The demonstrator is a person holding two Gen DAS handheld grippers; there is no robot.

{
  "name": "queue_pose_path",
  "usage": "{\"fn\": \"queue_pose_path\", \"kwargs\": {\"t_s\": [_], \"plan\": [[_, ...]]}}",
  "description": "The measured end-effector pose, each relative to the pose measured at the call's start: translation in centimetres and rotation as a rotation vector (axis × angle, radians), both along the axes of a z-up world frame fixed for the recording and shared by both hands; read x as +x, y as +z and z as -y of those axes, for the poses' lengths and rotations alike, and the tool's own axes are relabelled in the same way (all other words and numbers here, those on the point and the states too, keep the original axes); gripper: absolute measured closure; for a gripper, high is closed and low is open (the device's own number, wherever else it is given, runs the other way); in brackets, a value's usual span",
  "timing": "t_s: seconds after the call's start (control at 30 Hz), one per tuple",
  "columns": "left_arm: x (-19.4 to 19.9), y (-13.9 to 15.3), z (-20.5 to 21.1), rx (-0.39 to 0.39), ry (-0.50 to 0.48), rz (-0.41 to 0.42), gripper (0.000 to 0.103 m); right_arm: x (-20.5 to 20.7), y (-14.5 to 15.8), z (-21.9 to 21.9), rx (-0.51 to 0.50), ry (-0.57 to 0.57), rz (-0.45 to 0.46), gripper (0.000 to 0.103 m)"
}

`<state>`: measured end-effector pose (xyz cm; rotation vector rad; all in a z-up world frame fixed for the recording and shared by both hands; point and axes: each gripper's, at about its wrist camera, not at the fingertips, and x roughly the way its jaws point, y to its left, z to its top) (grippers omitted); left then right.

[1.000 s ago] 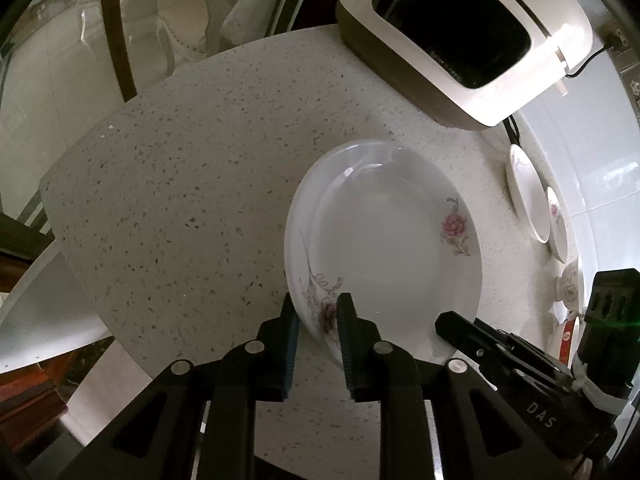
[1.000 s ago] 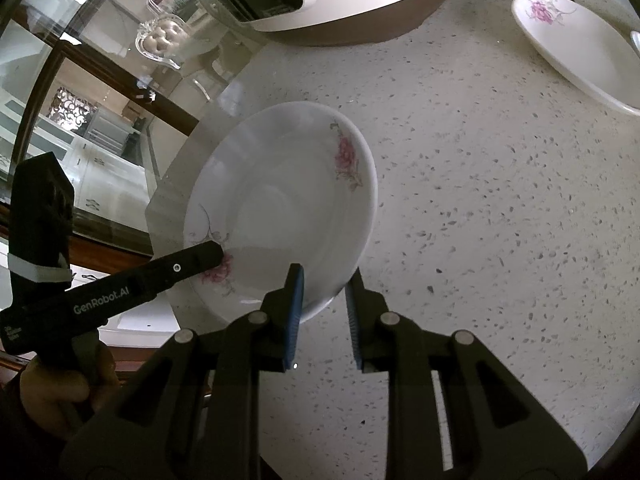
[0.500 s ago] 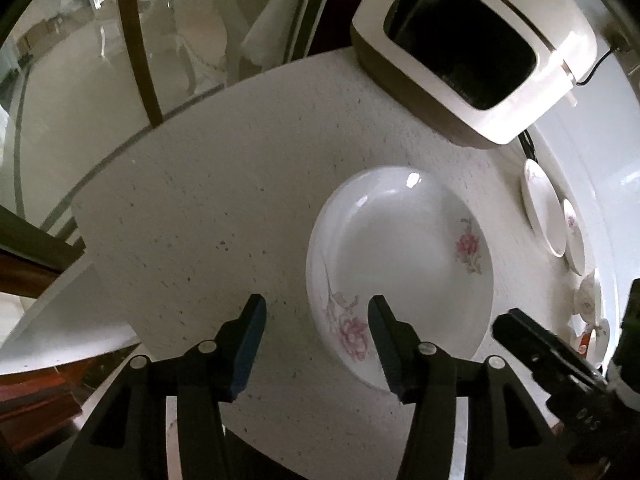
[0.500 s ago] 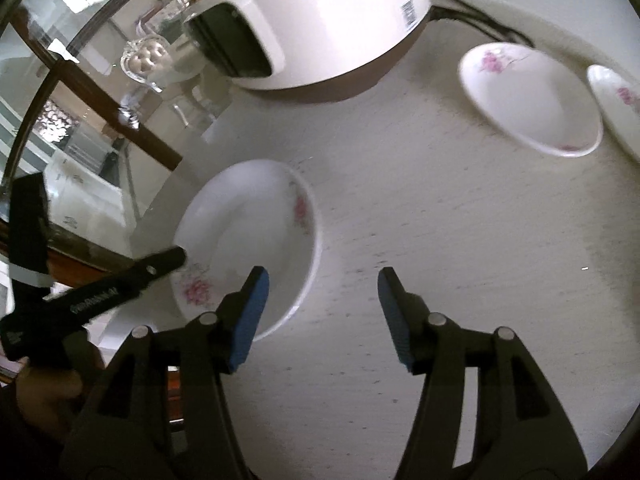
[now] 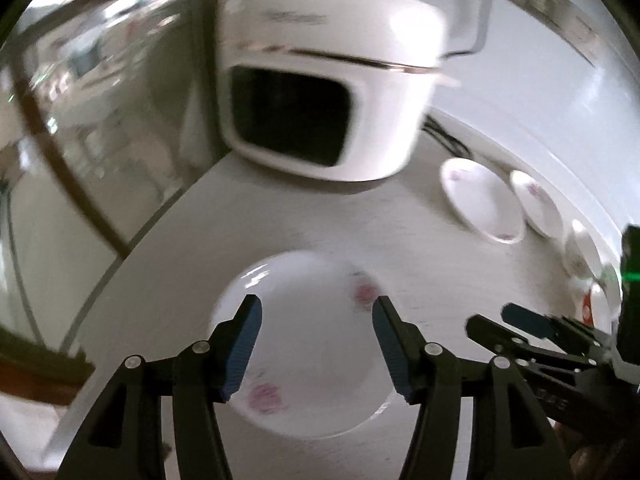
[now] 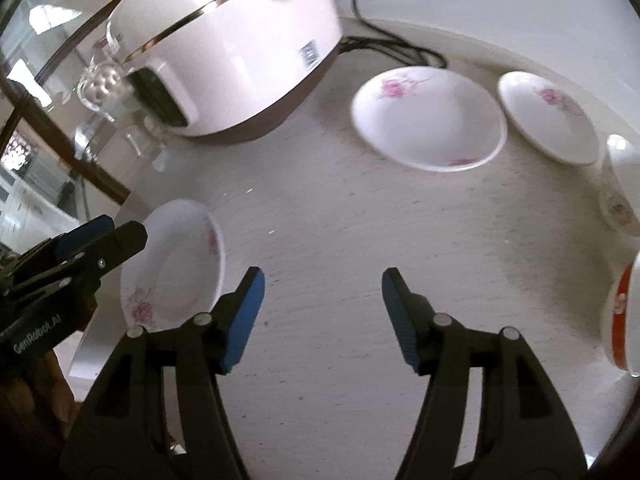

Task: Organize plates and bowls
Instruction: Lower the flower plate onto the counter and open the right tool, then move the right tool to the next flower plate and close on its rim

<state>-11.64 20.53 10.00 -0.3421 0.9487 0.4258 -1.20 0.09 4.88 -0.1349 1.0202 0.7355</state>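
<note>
A pale speckled counter (image 6: pixel 340 220) fills the scene, its curved edge meeting glass panels with dark wooden frames (image 6: pixel 60 120), and a white wall behind. At the back sits a white cooker (image 6: pixel 224 48) with a brown base, its black cord (image 6: pixel 384 44) trailing along the wall. Near the counter's edge lies the flowered plate (image 5: pixel 304 344), flat and empty, pink blooms on its rim. The left hand-held gripper (image 5: pixel 316 346) hangs above it, jaws just been opening, now apart with nothing gripped; the plate shows between them but untouched. The right hand-held gripper (image 6: pixel 322 316) is beside it over bare counter, jaws also just been opening, wide and empty. Further back, two more flowered plates (image 6: pixel 428 120) (image 6: pixel 548 116) rest side by side, both empty. At the right edge a white bowl (image 6: pixel 618 196) and a red-banded bowl (image 6: pixel 624 320) show only partly.
</note>
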Motion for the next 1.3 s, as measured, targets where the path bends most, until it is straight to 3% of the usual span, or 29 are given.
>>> {"fn": "queue_pose_path", "kwargs": {"t_s": [0.33,0.5,1.07,1.3], "plan": [[4.6,0.7,2.3,-0.001,-0.125,0.019,0.044,2.7,1.2,3.4,-0.019,-0.12,0.049,0.028],[6.4,0.6,3.6,-0.005,-0.168,0.025,0.044,4.1,1.1,3.7,-0.029,-0.144,0.05,0.021],[11.1,-1.2,4.5,-0.055,-0.208,0.025,0.044,8.6,0.5,3.9,-0.104,-0.23,0.04,0.019],[13.4,-2.3,5.2,-0.021,-0.231,0.007,0.044,10.4,-0.2,3.9,-0.125,-0.264,0.014,0.019]]}}
